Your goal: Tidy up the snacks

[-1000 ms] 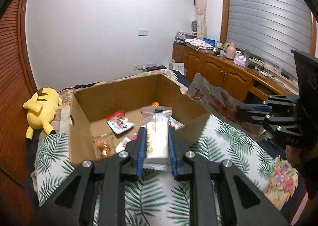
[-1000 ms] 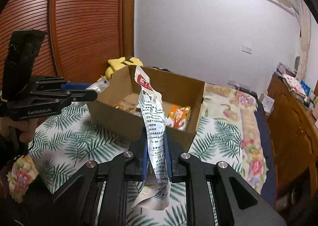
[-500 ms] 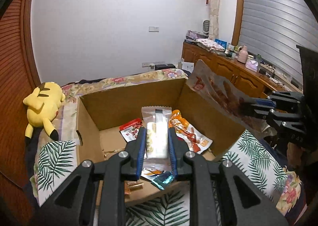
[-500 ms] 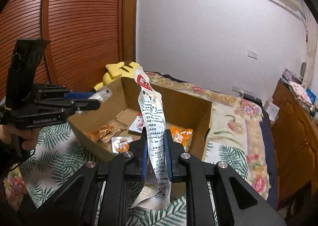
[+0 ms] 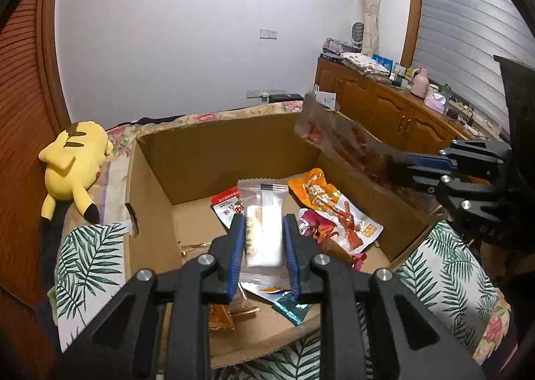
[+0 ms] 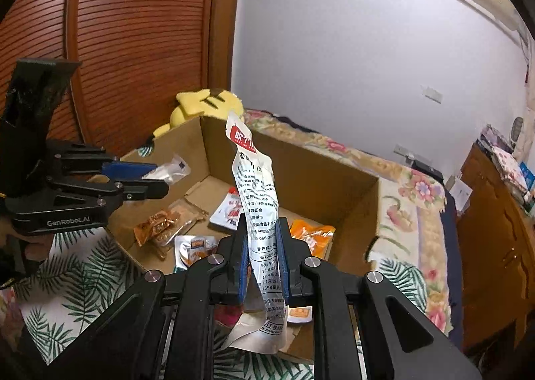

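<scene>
An open cardboard box [image 5: 214, 152] lies on the leaf-print bed and holds several snack packets, among them an orange one [image 5: 321, 196]. My left gripper [image 5: 263, 219] hangs over the box's near half. A clear packet with a pale cake [image 5: 262, 199] stands between its blue pads, and the jaws are starting to open. My right gripper [image 6: 262, 222] is shut on a long white printed packet [image 6: 254, 186] that sticks up over the box. From the left wrist, the right gripper [image 5: 401, 169] reaches in over the right wall with that packet's reddish-brown face [image 5: 337, 135] showing.
A yellow plush toy [image 5: 73, 159] lies left of the box against a wooden slatted door [image 6: 133, 28]. Wooden cabinets [image 5: 384, 112] with clutter on top run along the right wall. The bedspread [image 5: 87, 256] surrounds the box.
Both grippers moved forward with their packets, from the bedspread in front of the box to above its inside. The box looks closer and larger in both views.
</scene>
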A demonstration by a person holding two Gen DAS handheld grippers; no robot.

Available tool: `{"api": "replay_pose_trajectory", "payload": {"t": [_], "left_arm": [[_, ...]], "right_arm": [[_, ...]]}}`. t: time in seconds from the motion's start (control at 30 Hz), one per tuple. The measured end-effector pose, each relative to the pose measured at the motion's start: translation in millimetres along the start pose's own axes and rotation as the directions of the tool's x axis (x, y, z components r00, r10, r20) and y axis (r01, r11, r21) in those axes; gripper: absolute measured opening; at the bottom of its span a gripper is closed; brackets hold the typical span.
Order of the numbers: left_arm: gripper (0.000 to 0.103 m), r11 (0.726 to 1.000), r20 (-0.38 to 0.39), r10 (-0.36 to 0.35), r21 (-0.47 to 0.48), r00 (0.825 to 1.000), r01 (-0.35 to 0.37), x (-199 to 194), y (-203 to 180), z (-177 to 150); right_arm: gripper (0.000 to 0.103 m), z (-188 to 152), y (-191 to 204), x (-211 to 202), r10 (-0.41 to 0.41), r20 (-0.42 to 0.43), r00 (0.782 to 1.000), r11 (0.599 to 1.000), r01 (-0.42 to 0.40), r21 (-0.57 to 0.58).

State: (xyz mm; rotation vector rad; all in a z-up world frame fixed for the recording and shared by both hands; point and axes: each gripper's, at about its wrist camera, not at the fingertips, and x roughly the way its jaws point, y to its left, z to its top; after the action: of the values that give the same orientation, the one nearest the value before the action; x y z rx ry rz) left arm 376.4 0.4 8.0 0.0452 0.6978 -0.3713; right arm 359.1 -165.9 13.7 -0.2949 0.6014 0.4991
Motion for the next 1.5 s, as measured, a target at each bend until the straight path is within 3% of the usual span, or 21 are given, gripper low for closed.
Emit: {"api": "replay_pose_trajectory", "payload": {"t": [0.4,0.87,1.23,1.5], "left_arm": [[0.045,0.998,-0.018,0.060,-0.006,0.998,-0.060,3,3,-10],[0.049,0.996,-0.019,0.090,-0.011,0.996,-0.090,-9,3,-19],[0.049,0.993,0.000,0.122,-0.004,0.993,-0.122,-25,-2,-26],[0.050,0.986,0.027,0.165,-0.022,0.986,-0.164,-57,-17,-46]], "right_arm": [[0.013,-7,5,32,0.024,-0.044,0.999,1.000,-0.024,0.004],[0.014,-12,2,43,0.030,-0.063,0.998,0.999,-0.027,0.047],[0.017,-16,10,28,0.034,-0.027,0.999,0.997,-0.032,0.072],[0.036,-35,24,-26,0.010,0.045,0.999,0.988,-0.017,0.151]]}}
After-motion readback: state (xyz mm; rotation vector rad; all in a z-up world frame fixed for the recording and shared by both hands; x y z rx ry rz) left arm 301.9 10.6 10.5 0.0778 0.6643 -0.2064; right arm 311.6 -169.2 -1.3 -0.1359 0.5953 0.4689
